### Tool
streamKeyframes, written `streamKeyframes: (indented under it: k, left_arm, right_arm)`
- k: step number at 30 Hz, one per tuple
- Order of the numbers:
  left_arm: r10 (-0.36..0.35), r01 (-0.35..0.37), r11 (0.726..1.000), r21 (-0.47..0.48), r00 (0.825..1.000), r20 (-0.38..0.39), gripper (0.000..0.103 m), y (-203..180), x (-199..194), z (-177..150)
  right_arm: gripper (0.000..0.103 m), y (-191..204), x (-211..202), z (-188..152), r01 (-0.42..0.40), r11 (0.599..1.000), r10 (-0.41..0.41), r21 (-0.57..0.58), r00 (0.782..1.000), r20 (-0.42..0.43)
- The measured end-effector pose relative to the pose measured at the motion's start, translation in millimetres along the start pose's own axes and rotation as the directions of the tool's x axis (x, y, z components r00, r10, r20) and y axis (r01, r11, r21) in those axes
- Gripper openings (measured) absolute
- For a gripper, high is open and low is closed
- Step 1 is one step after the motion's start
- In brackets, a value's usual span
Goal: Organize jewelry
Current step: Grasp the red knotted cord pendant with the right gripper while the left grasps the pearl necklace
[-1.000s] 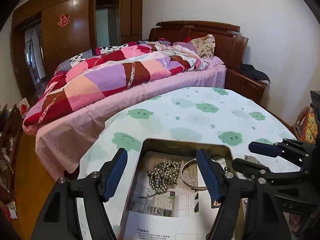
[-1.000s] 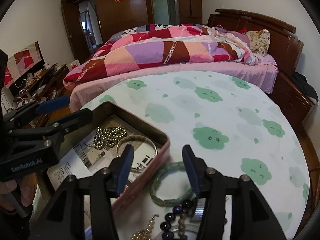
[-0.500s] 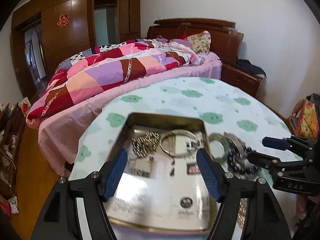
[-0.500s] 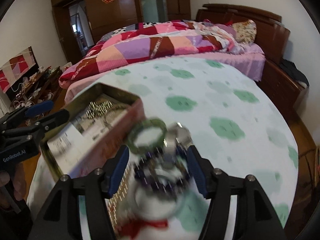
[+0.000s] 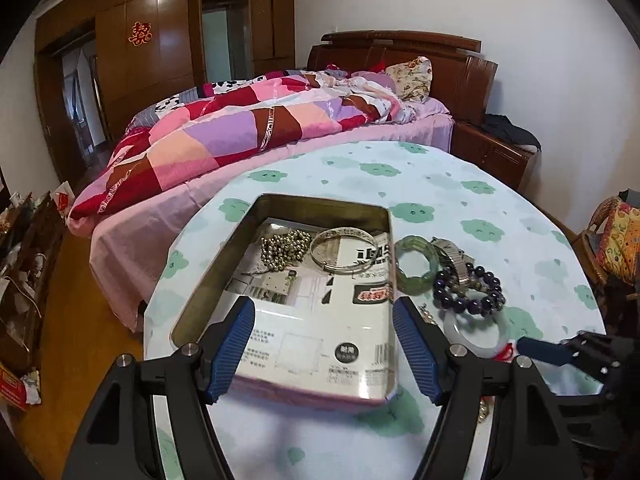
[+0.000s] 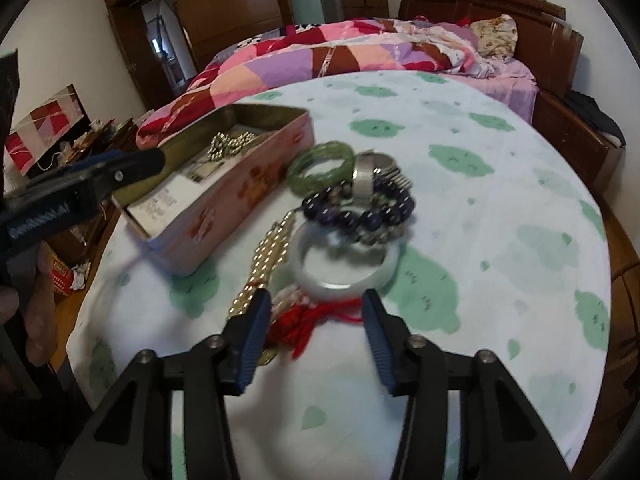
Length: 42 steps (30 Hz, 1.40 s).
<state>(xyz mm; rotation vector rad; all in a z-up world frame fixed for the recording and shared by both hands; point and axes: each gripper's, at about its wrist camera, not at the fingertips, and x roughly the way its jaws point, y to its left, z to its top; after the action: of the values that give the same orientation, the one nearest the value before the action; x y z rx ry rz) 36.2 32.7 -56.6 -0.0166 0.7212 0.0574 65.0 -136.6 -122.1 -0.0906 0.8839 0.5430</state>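
Observation:
An open tin box [image 5: 280, 206] lined with printed paper holds a metal bead necklace [image 5: 284, 248] and a silver bangle [image 5: 344, 250]. My left gripper [image 5: 323, 312] hangs open and wide over the tin's near end, holding nothing. Right of the tin lie a green bracelet [image 6: 320, 168], a metal watch [image 6: 372, 172], a dark purple bead bracelet [image 6: 360, 212], a white jade bangle [image 6: 344, 268] and a pale bead string [image 6: 268, 256]. My right gripper [image 6: 316, 300] is closing, its jaws either side of a red tassel [image 6: 304, 320] below the bangle, pads not pressing on it.
The round table carries a white cloth with green clouds [image 6: 480, 200]; its edge drops off at left and right. Behind it stands a bed with a patchwork quilt [image 5: 240, 132]. A person's hand [image 6: 36, 280] holds the left gripper. A cluttered low shelf [image 5: 24, 264] runs along the left.
Both grippers drew back toward the table's near edge. The right one left the green bracelet and now stands over the red tassel, its jaws narrower than half a second ago. The left stays wide.

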Motion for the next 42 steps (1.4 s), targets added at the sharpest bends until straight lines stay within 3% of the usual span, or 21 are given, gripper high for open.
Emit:
streamKeyframes:
  k: [7, 10, 16, 24, 25, 26, 28, 33, 37, 40, 42]
  left_arm:
    - [-0.032, 0.032, 0.999, 0.044, 0.999, 0.001, 0.072, -15.6, -2.1, -5.2]
    - [-0.057, 0.057, 0.997, 0.053, 0.998, -0.005, 0.072, -21.6, -3.0, -8.1]
    - [-0.091, 0.09, 0.991, 0.097, 0.996, 0.001, 0.072, -39.1, -10.2, -12.6]
    - [-0.154, 0.157, 0.972, 0.175, 0.988, -0.032, 0.071, -67.6, -9.9, -24.7]
    - [-0.158, 0.162, 0.969, 0.184, 0.987, -0.036, 0.071, -70.0, -10.2, -26.0]
    - [-0.163, 0.168, 0.966, 0.198, 0.986, -0.042, 0.064, -74.1, -9.6, -27.5]
    - [-0.18, 0.192, 0.956, 0.222, 0.981, -0.073, 0.054, -81.6, -4.4, -30.9]
    - [-0.206, 0.245, 0.944, 0.222, 0.961, -0.185, 0.053, -92.2, 17.9, -42.6]
    - [-0.221, 0.267, 0.945, 0.189, 0.947, -0.231, 0.053, -90.8, 29.9, -46.1]
    - [-0.231, 0.283, 0.945, 0.165, 0.933, -0.276, 0.043, -89.3, 39.1, -50.1]
    - [-0.236, 0.288, 0.943, 0.165, 0.931, -0.278, 0.042, -89.1, 39.8, -50.7]
  right_arm:
    - [0.038, 2.9, 12.7, -10.4, 0.022, 0.999, -0.023, -0.03, 0.999, -0.034]
    - [0.01, 7.4, 11.4, -13.2, 0.031, 0.997, -0.034, -0.068, 0.998, -0.043]
    - [0.01, -4.3, -0.6, -18.3, 0.108, 0.992, -0.11, -0.066, 0.993, -0.031]
    - [0.01, -49.3, -25.7, -31.0, 0.214, 0.977, -0.214, 0.007, 0.977, -0.013]
    - [0.01, -51.1, -27.4, -30.8, 0.22, 0.975, -0.22, 0.013, 0.976, -0.01]
    - [0.01, -53.2, -28.6, -30.6, 0.225, 0.974, -0.225, 0.019, 0.974, -0.007]
    - [0.01, -55.7, -28.0, -30.2, 0.22, 0.975, -0.22, 0.027, 0.975, -0.005]
    - [0.01, -48.9, -24.5, -31.8, 0.215, 0.977, -0.215, 0.006, 0.977, -0.003]
    - [0.01, -51.3, -22.4, -30.9, 0.205, 0.979, -0.205, 0.012, 0.979, -0.003]
    - [0.01, -50.5, -21.8, -31.4, 0.207, 0.978, -0.207, 0.009, 0.978, -0.002]
    - [0.01, -49.6, -21.6, -31.8, 0.209, 0.978, -0.209, 0.005, 0.978, -0.002]
